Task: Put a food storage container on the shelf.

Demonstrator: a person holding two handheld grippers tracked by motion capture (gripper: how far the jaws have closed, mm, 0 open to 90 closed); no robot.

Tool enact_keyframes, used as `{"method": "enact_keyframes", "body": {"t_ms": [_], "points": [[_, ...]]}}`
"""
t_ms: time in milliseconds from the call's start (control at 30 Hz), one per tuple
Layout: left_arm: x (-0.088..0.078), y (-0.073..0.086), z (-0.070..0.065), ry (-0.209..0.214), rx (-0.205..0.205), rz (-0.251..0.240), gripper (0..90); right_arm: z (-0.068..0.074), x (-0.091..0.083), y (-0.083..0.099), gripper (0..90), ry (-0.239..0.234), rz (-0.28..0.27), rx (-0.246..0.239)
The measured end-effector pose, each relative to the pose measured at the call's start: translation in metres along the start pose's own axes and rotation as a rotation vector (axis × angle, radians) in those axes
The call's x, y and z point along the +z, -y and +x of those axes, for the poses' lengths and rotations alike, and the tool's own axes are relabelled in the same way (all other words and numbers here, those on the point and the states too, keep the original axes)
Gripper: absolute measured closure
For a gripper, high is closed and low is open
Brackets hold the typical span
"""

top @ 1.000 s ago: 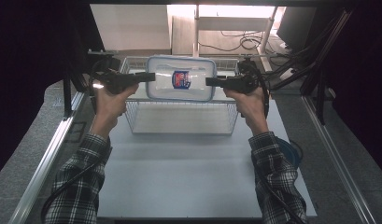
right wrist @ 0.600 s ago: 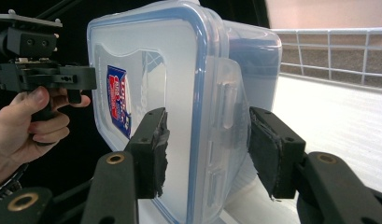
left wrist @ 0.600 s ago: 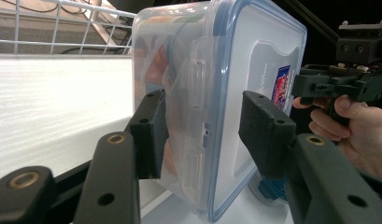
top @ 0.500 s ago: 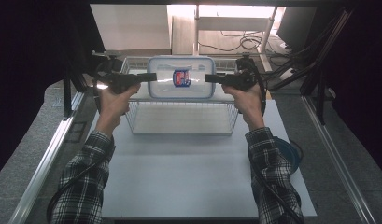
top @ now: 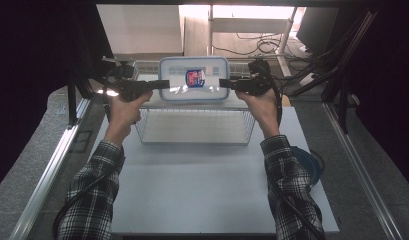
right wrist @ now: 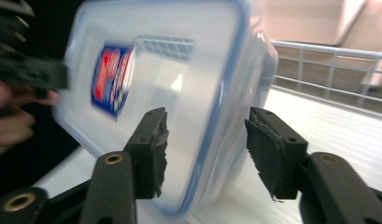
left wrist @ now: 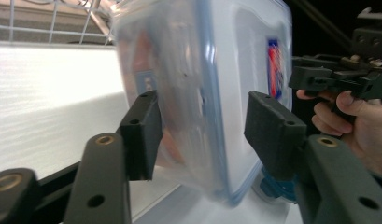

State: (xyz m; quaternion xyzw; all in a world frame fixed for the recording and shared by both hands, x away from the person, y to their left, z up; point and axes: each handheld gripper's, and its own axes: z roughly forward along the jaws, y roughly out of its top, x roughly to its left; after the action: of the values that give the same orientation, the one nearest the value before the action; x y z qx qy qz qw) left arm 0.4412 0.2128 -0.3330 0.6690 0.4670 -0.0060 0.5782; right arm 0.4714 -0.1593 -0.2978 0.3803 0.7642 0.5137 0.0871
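Left gripper (top: 162, 84) and right gripper (top: 224, 83) each pinch an end of the clear blue-rimmed rectangular plastic container (top: 194, 79), now carried farther back above the white wire basket (top: 194, 134) on the counter (label tilted); likely relocating it.

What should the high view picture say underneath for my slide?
Both grippers carry a lidded plastic box above a wire basket.

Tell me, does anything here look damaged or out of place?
One thing: the foam pads on the right hand-held gripper look torn and ragged at their edges. Otherwise the lidded plastic container, held between both grippers over the wire basket, looks intact and level.
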Motion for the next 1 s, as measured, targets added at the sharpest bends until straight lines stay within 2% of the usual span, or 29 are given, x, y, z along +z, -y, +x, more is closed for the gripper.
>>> {"method": "enact_keyframes", "body": {"t_ms": [33,67,167,300,333,367,400,533,700,867,1000], "points": [[0.001,0.0,0.001,-0.004,-0.005,0.01,40.2,0.004,0.004,0.0,43.6,0.04,0.026,-0.037],[0.002,0.001,0.005,0.004,-0.036,0.011,39.0,0.004,0.007,0.001,43.4,0.049,0.033,-0.036],[0.001,0.001,0.009,0.02,-0.048,0.009,39.3,0.001,0.009,0.002,45.7,0.036,0.02,0.0],[0.0,0.0,0.008,0.007,-0.039,0.018,38.5,0.0,0.008,0.002,48.2,0.029,0.023,0.025],[0.0,-0.001,0.007,-0.013,-0.035,0.016,37.4,0.003,0.007,0.002,50.1,0.047,0.027,0.018],[0.0,-0.001,0.007,-0.013,-0.035,0.016,36.4,0.003,0.007,0.002,50.1,0.047,0.027,0.018],[-0.002,-0.002,0.005,-0.058,-0.014,0.01,34.8,0.007,0.007,0.001,52.8,0.069,0.022,0.002],[-0.007,-0.003,0.003,-0.132,0.015,-0.011,34.9,0.016,0.007,0.0,55.3,0.07,0.015,-0.012],[-0.008,-0.002,0.002,-0.109,0.022,-0.011,42.9,0.024,0.007,-0.002,57.1,0.097,0.029,-0.044],[-0.008,-0.003,0.001,-0.116,0.025,-0.009,43.6,0.022,0.006,-0.001,57.5,0.082,0.023,-0.03],[-0.008,-0.002,0.001,-0.108,0.011,-0.012,43.9,0.019,0.005,0.001,58.4,0.062,0.02,-0.01]]}}
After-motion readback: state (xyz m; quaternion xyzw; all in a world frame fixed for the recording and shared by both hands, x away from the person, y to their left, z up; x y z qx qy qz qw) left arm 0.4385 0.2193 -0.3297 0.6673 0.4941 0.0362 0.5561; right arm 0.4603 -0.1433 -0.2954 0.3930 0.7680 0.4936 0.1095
